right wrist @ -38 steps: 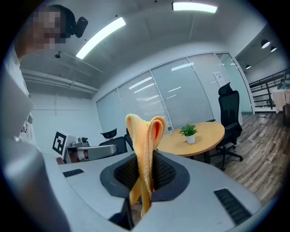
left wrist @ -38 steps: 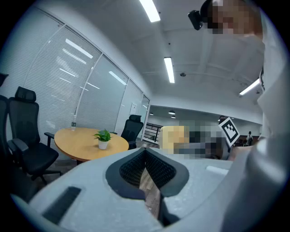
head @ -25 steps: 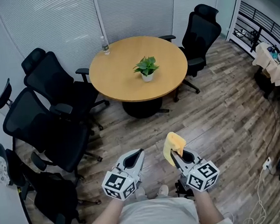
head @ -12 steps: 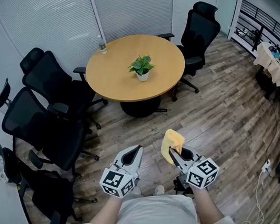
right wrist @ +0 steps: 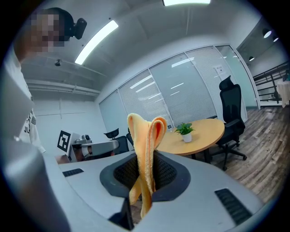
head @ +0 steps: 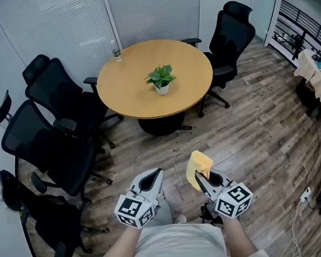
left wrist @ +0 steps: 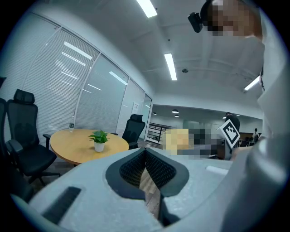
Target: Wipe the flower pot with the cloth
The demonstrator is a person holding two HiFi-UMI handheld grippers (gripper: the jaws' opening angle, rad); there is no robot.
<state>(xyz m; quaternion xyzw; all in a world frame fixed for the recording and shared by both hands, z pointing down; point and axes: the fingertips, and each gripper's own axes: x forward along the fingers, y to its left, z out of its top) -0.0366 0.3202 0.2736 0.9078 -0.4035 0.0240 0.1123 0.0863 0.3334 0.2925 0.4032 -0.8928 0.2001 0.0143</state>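
Note:
A small green plant in a white flower pot (head: 161, 88) stands near the middle of a round wooden table (head: 129, 94), far ahead of both grippers; the same flower pot (left wrist: 99, 146) (right wrist: 186, 136) shows small in both gripper views. My right gripper (head: 199, 177) is shut on a folded yellow cloth (head: 199, 165), which sticks up from between the jaws (right wrist: 146, 149). To its left my left gripper (head: 152, 179) is shut with nothing in it, its ribbed pads (left wrist: 154, 168) together. Both are held low over the wooden floor, close to the person's body.
Several black office chairs (head: 59, 135) crowd the table's left side, and one more chair (head: 235, 36) stands at its right rear. A small bottle (head: 117, 52) sits at the table's far edge. Glass walls with blinds lie behind. Cables (head: 303, 207) trail on the floor at the right.
The table and plant have shifted slightly left and a little lower in the head view as the person walks toward them. Both grippers keep the same pose; the cloth stays clamped.

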